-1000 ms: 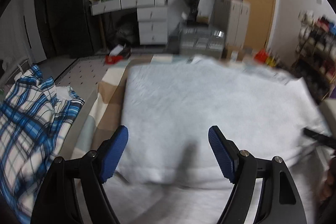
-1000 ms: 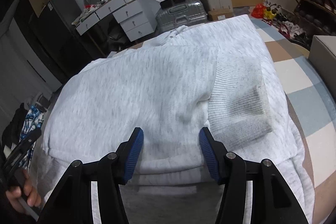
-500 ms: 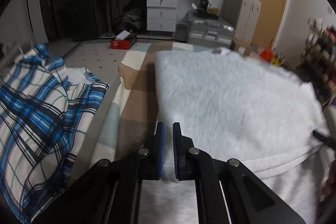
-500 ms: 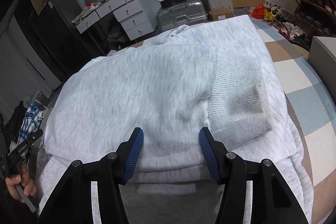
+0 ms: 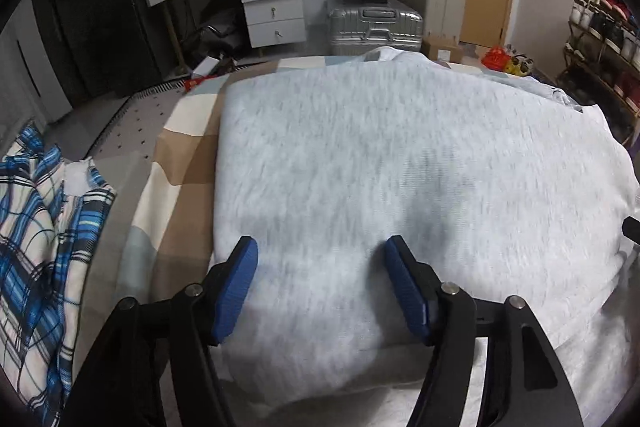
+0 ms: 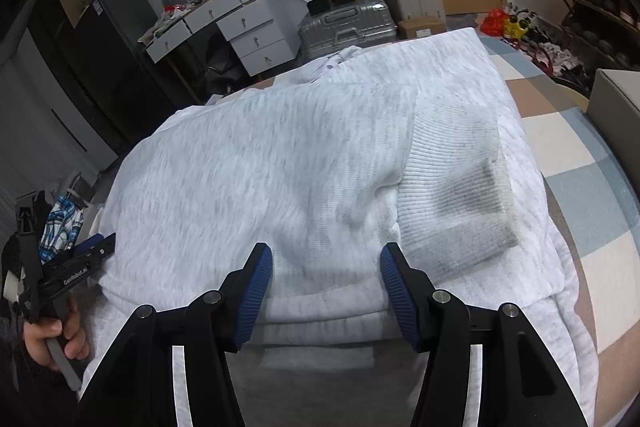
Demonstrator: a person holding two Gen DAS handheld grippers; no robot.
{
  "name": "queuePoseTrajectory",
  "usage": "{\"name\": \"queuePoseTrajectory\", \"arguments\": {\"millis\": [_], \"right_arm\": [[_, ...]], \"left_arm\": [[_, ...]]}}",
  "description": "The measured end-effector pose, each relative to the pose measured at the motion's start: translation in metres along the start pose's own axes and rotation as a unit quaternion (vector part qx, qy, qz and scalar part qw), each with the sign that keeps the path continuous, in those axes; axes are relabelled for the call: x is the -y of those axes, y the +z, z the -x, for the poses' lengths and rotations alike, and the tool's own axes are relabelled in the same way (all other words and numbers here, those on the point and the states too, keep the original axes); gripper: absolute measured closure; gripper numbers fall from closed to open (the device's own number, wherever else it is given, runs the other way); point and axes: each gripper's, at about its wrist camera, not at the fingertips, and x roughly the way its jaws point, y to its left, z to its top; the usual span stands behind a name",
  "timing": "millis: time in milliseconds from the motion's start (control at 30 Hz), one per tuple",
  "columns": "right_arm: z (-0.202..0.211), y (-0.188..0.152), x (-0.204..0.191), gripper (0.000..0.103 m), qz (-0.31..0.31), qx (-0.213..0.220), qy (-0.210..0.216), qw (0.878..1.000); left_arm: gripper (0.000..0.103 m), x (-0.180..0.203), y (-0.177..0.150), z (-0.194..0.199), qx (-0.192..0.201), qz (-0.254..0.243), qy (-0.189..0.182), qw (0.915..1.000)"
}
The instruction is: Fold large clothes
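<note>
Both tongs (image 5: 320, 259) (image 6: 326, 263) gape empty over the sweatshirt (image 6: 280, 167).

Heathered light-grey sweatshirt (image 6: 280, 167), blue-checked shirt (image 5: 44, 227), seemingly beige-and-blue chequered bedcover (image 5: 176, 163).

1. the sweatshirt (image 6: 280, 163) is light heather grey with a soft, fleecy face, lying folded flat on the checked bedcover (image 6: 580, 163).
2. its sleeve is folded across the body, so the ribbed cuff (image 6: 452, 187) lies on top, on the side toward the bedcover's bare checked part.
3. the cuff looks darker and smudged near its end.
4. the near edge shows several stacked layers, one with a ribbed hem.
5. the hood end points toward the bedcover's far edge.
</note>
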Motion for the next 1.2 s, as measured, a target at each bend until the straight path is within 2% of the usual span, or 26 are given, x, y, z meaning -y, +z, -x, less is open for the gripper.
{"name": "queuePoseTrajectory", "arguments": {"millis": [133,233,300,400,533,700,767,867,967,1033,1100,1200], "right_arm": [[0.000,0.000,0.000,0.046,0.002,-0.001,0.001,1.000],[0.001,0.001,0.000,0.045,0.003,-0.003,0.002,1.000],[0.001,0.000,-0.003,0.040,0.009,-0.004,0.005,1.000],[0.000,-0.003,-0.008,0.037,0.026,-0.003,-0.005,1.000],[0.003,-0.005,-0.009,0.035,0.031,-0.010,-0.009,0.999],[0.055,-0.012,-0.007,0.035,0.031,-0.010,0.003,0.999],[0.079,-0.022,-0.003,0.031,0.044,-0.004,-0.001,0.999],[0.118,-0.043,0.012,0.028,0.058,0.004,-0.037,0.998],[0.153,-0.067,0.035,0.027,0.050,0.014,-0.072,0.996],[0.173,-0.084,0.051,0.027,0.039,0.023,-0.102,0.994],[0.185,-0.099,0.065,0.025,0.027,0.024,-0.131,0.991],[0.186,-0.116,0.088,0.025,-0.007,0.010,-0.131,0.991]], "left_arm": [[0.040,-0.010,-0.014,0.023,-0.008,0.001,0.024,0.9997],[0.041,-0.021,-0.036,0.057,0.001,0.010,0.002,1.0000],[0.041,-0.028,-0.054,0.078,0.011,0.009,-0.007,0.9999],[0.040,-0.040,-0.082,0.103,0.013,-0.001,0.012,0.9998],[0.040,-0.062,-0.110,0.123,0.005,0.018,0.026,0.9995],[0.040,-0.077,-0.143,0.135,-0.013,0.042,-0.005,0.9990],[0.040,-0.073,-0.144,0.136,-0.010,0.037,-0.013,0.9992],[0.040,-0.067,-0.138,0.126,-0.023,0.045,-0.043,0.9978],[0.040,-0.062,-0.132,0.113,-0.043,0.047,-0.020,0.9978],[0.040,-0.056,-0.127,0.109,-0.050,0.043,-0.020,0.9976],[0.041,-0.053,-0.124,0.110,-0.049,0.044,-0.029,0.9974],[0.041,-0.044,-0.123,0.112,-0.047,0.026,-0.045,0.9975]]}}
